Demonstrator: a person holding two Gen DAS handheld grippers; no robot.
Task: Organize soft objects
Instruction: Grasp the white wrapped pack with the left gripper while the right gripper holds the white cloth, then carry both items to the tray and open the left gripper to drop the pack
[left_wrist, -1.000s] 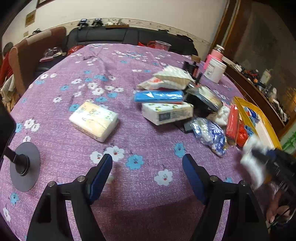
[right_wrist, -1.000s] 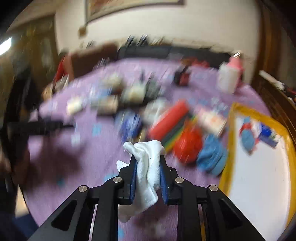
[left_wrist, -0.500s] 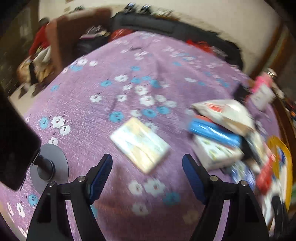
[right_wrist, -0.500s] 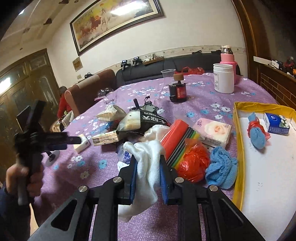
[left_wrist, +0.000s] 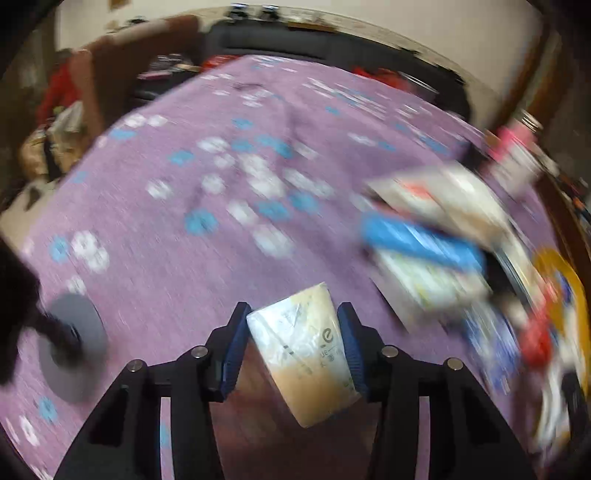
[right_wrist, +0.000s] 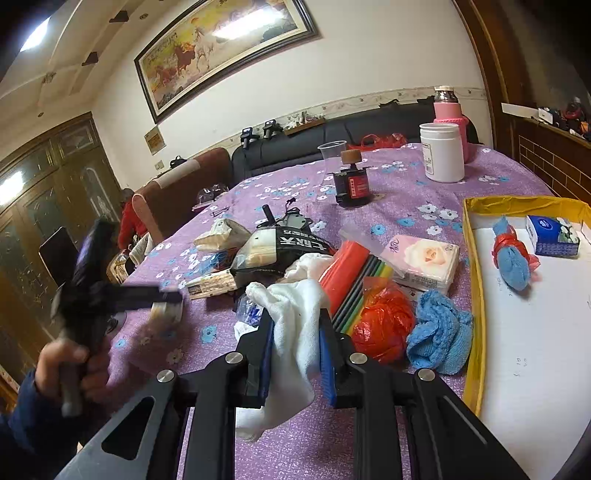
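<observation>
My left gripper (left_wrist: 293, 314) has its jaws closing around a cream plastic-wrapped tissue pack (left_wrist: 306, 354), and both blue pads touch the pack's sides. From the right wrist view the same left gripper (right_wrist: 166, 299) shows blurred at the left, in a person's hand, with the tissue pack (right_wrist: 166, 310) at its tip just above the purple floral tablecloth (right_wrist: 406, 184). My right gripper (right_wrist: 295, 321) is shut on a white cloth (right_wrist: 295, 332) that hangs down between its fingers. A yellow-rimmed white tray (right_wrist: 472, 295) lies at the right and holds a blue cloth (right_wrist: 511, 262) and a blue tissue box (right_wrist: 552, 236).
A pile sits mid-table: a blue towel (right_wrist: 439, 343), a red bag (right_wrist: 384, 332), a rose-print tissue pack (right_wrist: 424, 262), coloured sticks (right_wrist: 347, 269) and a black bag (right_wrist: 280, 243). Behind stand a white jar (right_wrist: 442, 151) and a dark bottle (right_wrist: 352, 184). A grey phone-stand base (left_wrist: 74, 343) is at left.
My left gripper swung over to the cream tissue pack and its wide-open jaws came in on it. The right gripper keeps hold of the white cloth and has rolled a little.
</observation>
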